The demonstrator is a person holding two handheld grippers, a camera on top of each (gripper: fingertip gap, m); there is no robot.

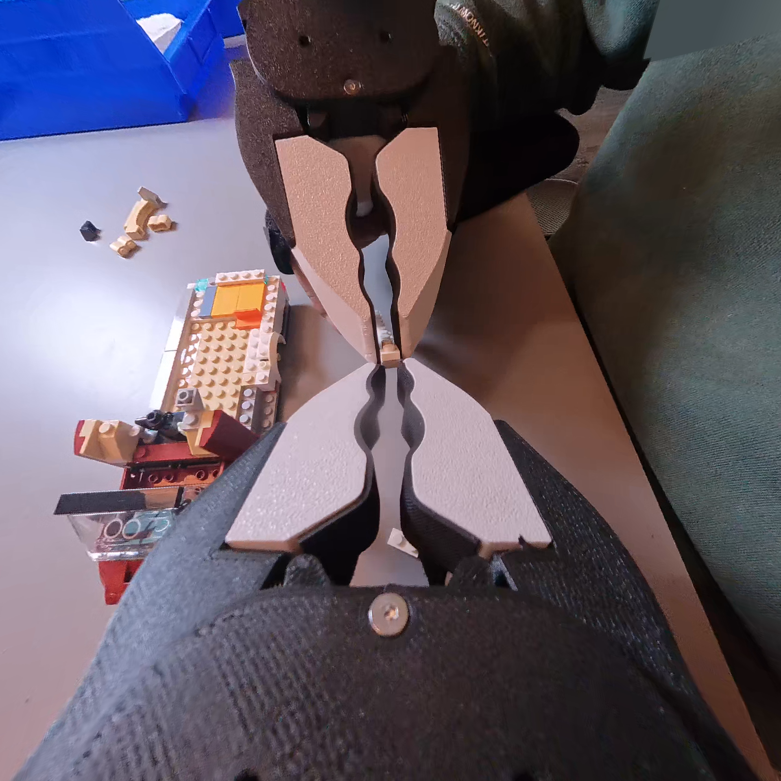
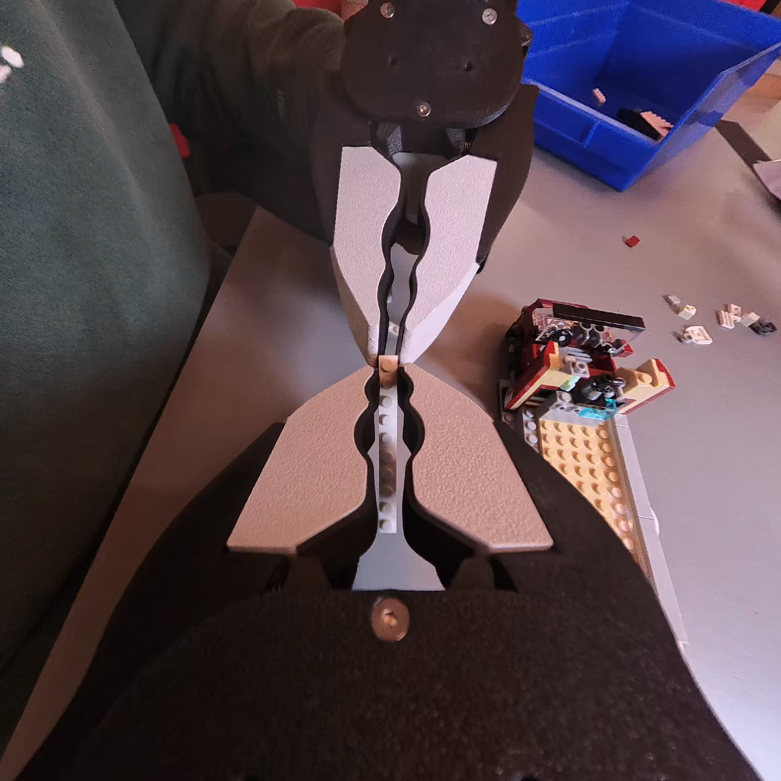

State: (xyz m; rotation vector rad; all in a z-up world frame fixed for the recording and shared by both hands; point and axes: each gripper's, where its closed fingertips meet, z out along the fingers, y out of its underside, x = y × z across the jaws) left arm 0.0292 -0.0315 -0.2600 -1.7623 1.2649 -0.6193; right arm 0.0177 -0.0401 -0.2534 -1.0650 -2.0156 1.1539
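Tan plate (image 2: 388, 364) + 1 grey strip (image 2: 386, 456): pinched tip-to-tip btwn 2 grippers, left (image 1: 389, 364), right (image 2: 388, 372).

Two grippers (image 1: 389, 364) (image 2: 388, 362) meet tip to tip over the table (image 1: 84, 296). One brick model (image 1: 219, 359) stands there, with two blue bins (image 1: 84, 63) (image 2: 634, 105) far off.

Hardly any writing shows. In the left wrist view a line of small pale capital letters runs along the dark sleeve (image 1: 473, 29) at the top edge; it stands upside down and is partly cut off, so it cannot be made out in full. The clear brick panel (image 1: 126, 528) at the near end of the brick model bears round printed dials or rings, with no legible numbers. Nothing legible appears in the right wrist view.
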